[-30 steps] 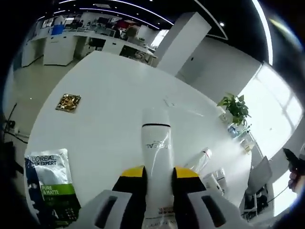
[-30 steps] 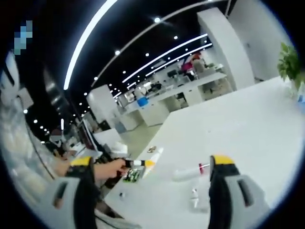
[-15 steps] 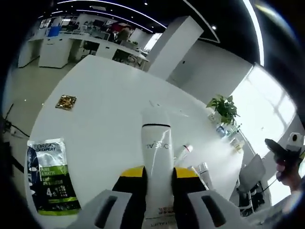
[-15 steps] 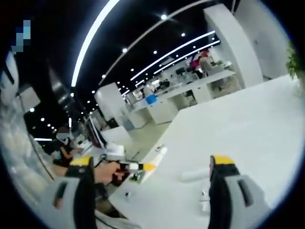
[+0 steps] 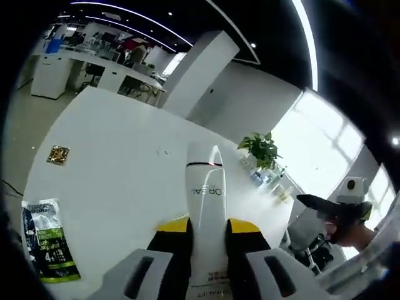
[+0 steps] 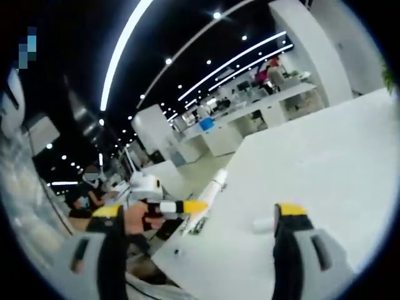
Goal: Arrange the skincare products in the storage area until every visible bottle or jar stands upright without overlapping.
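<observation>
Left gripper view: left gripper (image 5: 208, 234) sits low centre, its two yellow-tipped jaws clamped on one white tube (image 5: 207, 212) printed with dark lettering. The tube runs straight up between the jaws along the view's axis, its flat crimped end pointing away from the camera, and it is raised above the white table (image 5: 119, 169), not touching it. On the table I count one green-and-white sachet (image 5: 47, 249) lying flat near the left edge and one small gold-coloured square item (image 5: 57, 154) well apart from it, further up the tabletop. One potted plant (image 5: 261, 150) stands at the far side of the table; small items beside it are too blurred to identify. At the right edge a hand (image 5: 350, 231) holds the right gripper, seen as a dark shape pointing left toward the tube but well apart from it. Right gripper view: right gripper (image 6: 203, 225) has its two jaws standing wide apart with nothing between them. The left gripper shows between them in the distance at left, held by a hand (image 6: 134, 217), with the white tube projecting up and to the right from its yellow tips. One small white bottle (image 6: 264, 224) lies on its side on the table just beside the right jaw.
</observation>
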{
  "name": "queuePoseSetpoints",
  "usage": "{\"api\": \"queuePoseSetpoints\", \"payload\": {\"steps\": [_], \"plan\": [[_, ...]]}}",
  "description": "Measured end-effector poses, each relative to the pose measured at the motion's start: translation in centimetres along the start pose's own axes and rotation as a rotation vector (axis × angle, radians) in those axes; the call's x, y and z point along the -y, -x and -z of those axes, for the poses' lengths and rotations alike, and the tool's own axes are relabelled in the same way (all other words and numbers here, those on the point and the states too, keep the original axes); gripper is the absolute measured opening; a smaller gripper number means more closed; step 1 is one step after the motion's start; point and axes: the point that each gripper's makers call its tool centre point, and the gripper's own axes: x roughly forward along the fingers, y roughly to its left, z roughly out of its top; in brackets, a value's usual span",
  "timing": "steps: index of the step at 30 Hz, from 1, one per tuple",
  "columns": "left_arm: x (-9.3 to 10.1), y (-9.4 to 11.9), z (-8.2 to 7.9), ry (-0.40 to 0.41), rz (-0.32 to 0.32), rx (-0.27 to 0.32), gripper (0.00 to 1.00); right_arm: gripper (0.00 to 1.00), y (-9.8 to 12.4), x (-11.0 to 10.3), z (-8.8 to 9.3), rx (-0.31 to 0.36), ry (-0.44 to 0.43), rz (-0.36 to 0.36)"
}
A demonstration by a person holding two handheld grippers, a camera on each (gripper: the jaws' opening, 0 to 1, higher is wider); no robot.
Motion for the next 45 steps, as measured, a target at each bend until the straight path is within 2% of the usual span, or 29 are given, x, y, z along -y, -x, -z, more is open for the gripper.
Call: {"api": "queuePoseSetpoints", "payload": {"steps": [4, 12, 15, 20, 25, 30, 32, 34, 36, 38, 41, 43, 44, 45], "plan": [[1.8, 0.0, 0.1, -0.095, 0.025, -0.054, 0.18, 0.96, -0.3, -0.1, 0.1, -0.003, -0.011, -0.013], [4.1, 0.0, 0.2, -0.132, 0.081, -0.074, 0.18, 0.93, -0.4, 0.9, 0.2, 0.016, -0.102, -0.019], [4.5, 0.1, 0.6, -0.150, 0.087, -0.094, 0.18, 0.92, -0.4, 1.2, 0.5, 0.020, -0.154, -0.025], [6.1, 0.6, 0.8, -0.177, 0.137, -0.102, 0.18, 0.88, -0.5, 1.3, 0.7, 0.038, -0.274, -0.051], [8.7, 0.9, 0.8, -0.209, 0.228, -0.107, 0.18, 0.84, -0.9, 1.0, 1.0, 0.027, -0.282, -0.071], [12.6, 1.1, 1.2, -0.240, 0.380, -0.117, 0.19, 0.78, -1.4, 0.1, 0.7, 0.034, -0.298, -0.115], [13.9, 1.3, 1.4, -0.225, 0.430, -0.123, 0.19, 0.76, -1.6, -0.5, 0.4, 0.039, -0.298, -0.140], [14.5, 1.3, 1.4, -0.235, 0.447, -0.117, 0.19, 0.74, -1.7, -0.9, 0.1, 0.047, -0.290, -0.157], [15.9, 1.7, 1.7, -0.221, 0.514, -0.122, 0.19, 0.72, -1.7, -1.5, -0.4, 0.064, -0.280, -0.184], [16.6, 2.0, 1.9, -0.227, 0.540, -0.125, 0.19, 0.70, -1.6, -2.2, -0.9, 0.087, -0.275, -0.215], [17.6, 2.4, 2.3, -0.224, 0.586, -0.137, 0.19, 0.59, -1.3, -3.0, -1.6, 0.114, -0.272, -0.259], [18.5, 2.8, 2.7, -0.219, 0.641, -0.144, 0.19, 0.50, -1.1, -3.6, -1.8, 0.122, -0.262, -0.291], [18.7, 2.9, 2.7, -0.206, 0.649, -0.143, 0.19, 0.48, -0.9, -4.4, -2.2, 0.138, -0.267, -0.336], [19.0, 3.1, 2.8, -0.185, 0.667, -0.150, 0.19, 0.46, -0.9, -4.5, -2.2, 0.135, -0.262, -0.340]]}}
